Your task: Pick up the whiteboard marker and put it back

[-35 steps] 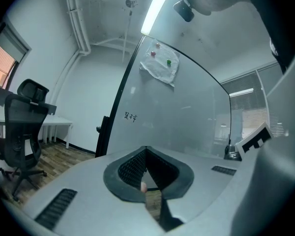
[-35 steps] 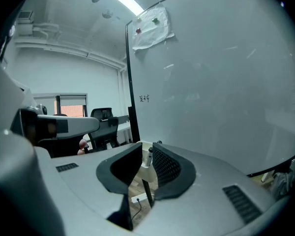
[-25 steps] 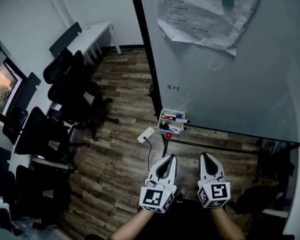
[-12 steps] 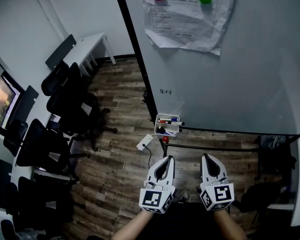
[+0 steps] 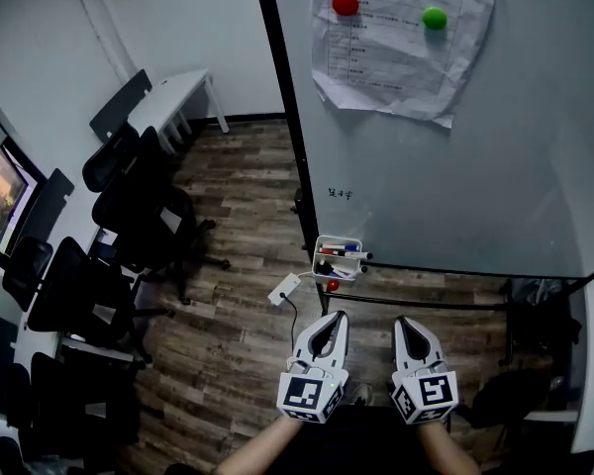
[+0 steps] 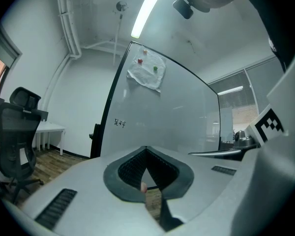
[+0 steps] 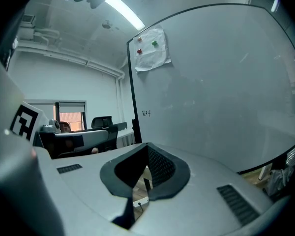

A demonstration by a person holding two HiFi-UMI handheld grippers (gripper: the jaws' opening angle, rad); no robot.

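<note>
Whiteboard (image 5: 475, 166) far ahead, markers (image 5: 340, 249) in tray (image 5: 319, 257); left tongs (image 5: 337, 317) together, right tongs (image 5: 402, 322) just closed, both empty.

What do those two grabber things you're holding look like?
The left gripper and right gripper are light grey, with tapering jaws lined in black ribbed padding. Each carries a white cube printed with black square markers. The forearms wear no sleeves.

Office meeting room: whiteboard (image 5: 495, 166), office chairs (image 5: 129, 216), desk (image 5: 178, 85).
</note>
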